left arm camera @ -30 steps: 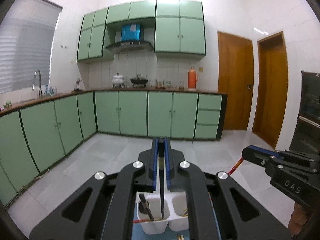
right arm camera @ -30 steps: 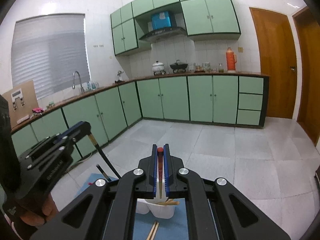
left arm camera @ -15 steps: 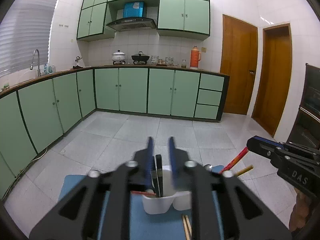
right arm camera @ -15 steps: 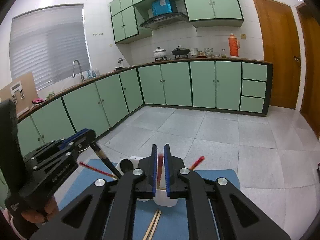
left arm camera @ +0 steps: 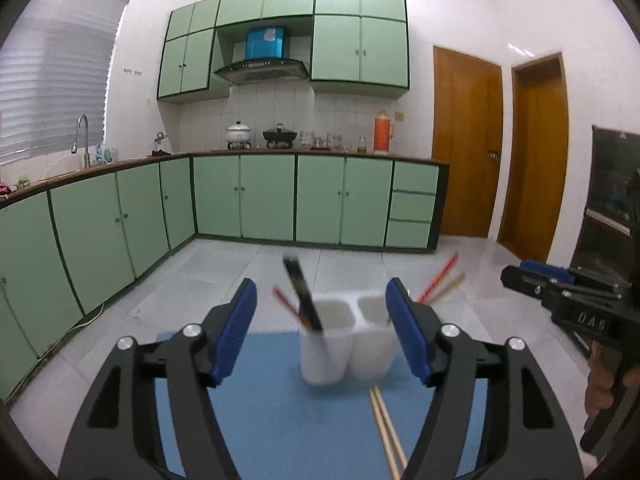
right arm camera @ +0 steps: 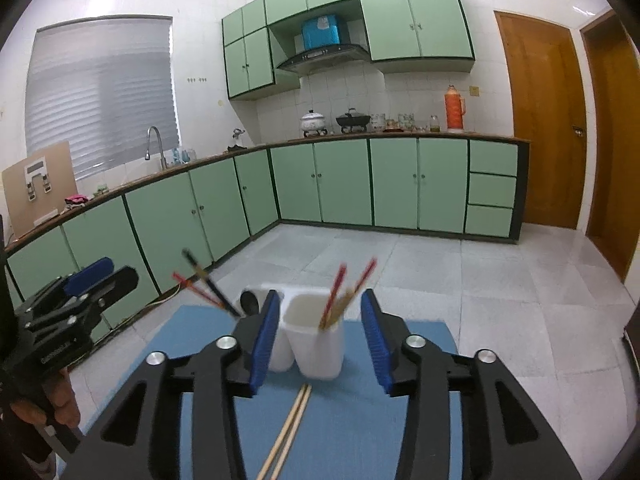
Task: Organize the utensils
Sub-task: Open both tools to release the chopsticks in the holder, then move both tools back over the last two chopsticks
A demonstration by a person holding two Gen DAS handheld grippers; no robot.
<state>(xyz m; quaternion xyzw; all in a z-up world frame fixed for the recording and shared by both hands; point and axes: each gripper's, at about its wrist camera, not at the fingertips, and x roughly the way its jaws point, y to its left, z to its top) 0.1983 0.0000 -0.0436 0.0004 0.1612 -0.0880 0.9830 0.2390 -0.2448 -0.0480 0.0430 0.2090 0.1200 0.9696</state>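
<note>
A white two-cup utensil holder (left arm camera: 347,340) (right arm camera: 308,340) stands on a blue mat (left arm camera: 280,412) (right arm camera: 340,420). Its left cup holds a black utensil (left arm camera: 302,296) (right arm camera: 210,284) and a red chopstick (left arm camera: 286,304). Its right cup holds red and wooden chopsticks (left arm camera: 438,278) (right arm camera: 346,292). A pair of wooden chopsticks (left arm camera: 386,428) (right arm camera: 288,428) lies on the mat in front of the holder. My left gripper (left arm camera: 322,340) is open and empty, just short of the holder. My right gripper (right arm camera: 320,338) is open and empty too.
Green kitchen cabinets (left arm camera: 260,200) and a counter run along the back and left walls. Two wooden doors (left arm camera: 500,144) stand at the right. The tiled floor (right arm camera: 440,272) lies beyond the mat's far edge. A dark appliance (left arm camera: 612,184) stands at the far right.
Both grippers opened and let go of their utensils: the black one now stands in the left cup, the red chopstick in the right cup. Both grippers pulled back.
</note>
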